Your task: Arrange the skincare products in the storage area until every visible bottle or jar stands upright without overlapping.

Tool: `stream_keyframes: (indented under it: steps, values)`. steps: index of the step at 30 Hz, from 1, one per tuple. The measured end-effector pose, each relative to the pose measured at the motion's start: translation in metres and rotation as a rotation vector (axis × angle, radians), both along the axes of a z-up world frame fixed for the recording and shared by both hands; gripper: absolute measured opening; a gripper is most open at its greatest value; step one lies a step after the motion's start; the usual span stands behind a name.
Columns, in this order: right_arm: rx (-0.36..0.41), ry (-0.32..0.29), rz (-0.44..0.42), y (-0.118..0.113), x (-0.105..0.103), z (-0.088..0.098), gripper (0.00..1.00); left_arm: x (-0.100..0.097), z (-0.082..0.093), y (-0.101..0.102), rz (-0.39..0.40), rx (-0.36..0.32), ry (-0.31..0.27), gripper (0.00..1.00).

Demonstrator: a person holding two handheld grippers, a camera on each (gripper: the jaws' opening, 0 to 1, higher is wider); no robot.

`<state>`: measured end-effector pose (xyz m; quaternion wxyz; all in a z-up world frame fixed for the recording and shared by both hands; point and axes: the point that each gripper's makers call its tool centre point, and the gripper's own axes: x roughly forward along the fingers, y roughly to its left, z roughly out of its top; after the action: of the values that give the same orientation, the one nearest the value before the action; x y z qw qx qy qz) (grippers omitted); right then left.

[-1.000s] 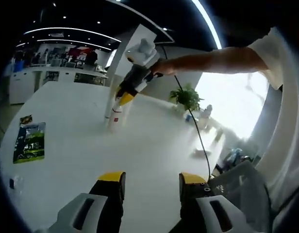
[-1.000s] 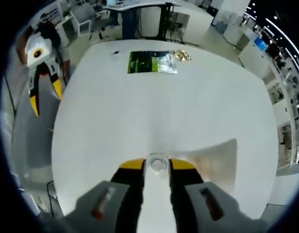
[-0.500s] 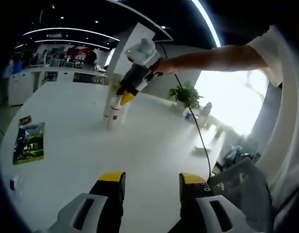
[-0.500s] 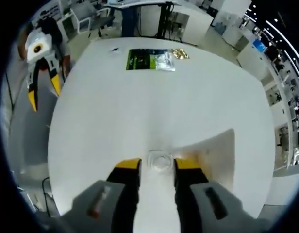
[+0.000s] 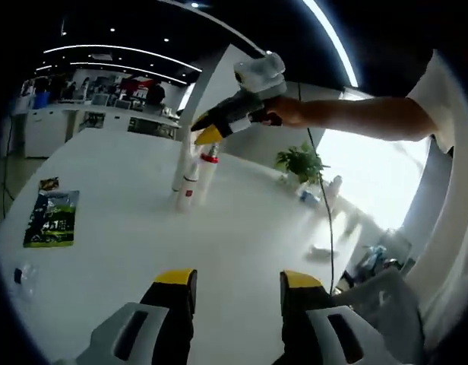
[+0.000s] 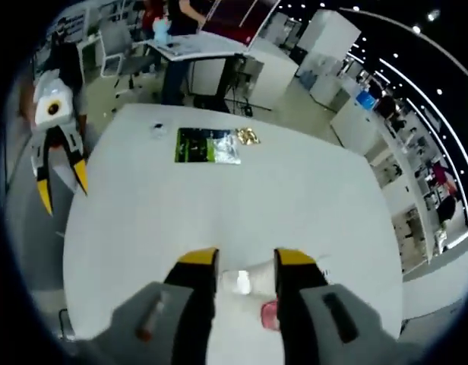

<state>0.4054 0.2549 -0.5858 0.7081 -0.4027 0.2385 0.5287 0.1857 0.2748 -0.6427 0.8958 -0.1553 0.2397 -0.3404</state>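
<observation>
We lift our right gripper [image 5: 206,129] slowly, fingers spread wide, so the two tall white bottles [image 5: 190,180] probably stay standing.

Low left view across white table [image 5: 241,243]; high right view downward, same tabletop.

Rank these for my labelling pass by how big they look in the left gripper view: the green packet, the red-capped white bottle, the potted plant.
1. Green packet.
2. Red-capped white bottle.
3. Potted plant, close to the bottle in apparent size, so that order is unsure; it stands farther from the camera.
</observation>
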Motion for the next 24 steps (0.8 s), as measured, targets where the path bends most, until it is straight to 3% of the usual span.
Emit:
stream_keyframes:
  steps: [1,3,5,10,12,13,14,16,18,21,24]
  values:
    - [0.005,0.007,-0.01,0.001,-0.004,0.0,0.3,-0.002,-0.001,-0.003,-0.004,0.004,0.0,0.46]
    - [0.055,0.028,-0.049,0.007,-0.017,0.002,0.3,-0.006,-0.005,-0.005,-0.063,0.076,-0.019,0.46]
    - [0.095,0.058,-0.065,0.011,-0.029,0.001,0.3,-0.005,-0.002,-0.003,-0.039,0.066,-0.03,0.45]
    - [0.234,0.235,-0.242,0.013,-0.067,-0.026,0.31,-0.001,0.012,0.007,0.048,-0.041,-0.021,0.45]
    - [0.283,0.286,-0.333,0.011,-0.075,-0.04,0.31,-0.003,0.011,0.01,0.046,-0.016,-0.028,0.45]
    - [0.282,0.302,-0.346,0.011,-0.079,-0.044,0.31,-0.002,0.011,0.012,0.049,-0.01,-0.035,0.45]
    - [0.286,0.33,-0.422,0.006,-0.082,-0.055,0.31,-0.002,0.011,0.013,0.053,-0.015,-0.038,0.45]
    - [0.273,0.331,-0.456,0.001,-0.085,-0.069,0.31,-0.001,0.009,0.013,0.054,-0.021,-0.031,0.45]
    - [0.285,0.395,-0.539,-0.003,-0.089,-0.085,0.31,-0.001,0.006,0.012,0.043,-0.023,-0.029,0.45]
    - [0.299,0.429,-0.638,-0.013,-0.082,-0.103,0.3,0.0,0.0,0.013,0.036,-0.007,-0.015,0.45]
    - [0.253,0.414,-0.726,-0.027,-0.079,-0.116,0.3,-0.001,-0.001,0.012,0.031,-0.005,-0.015,0.45]
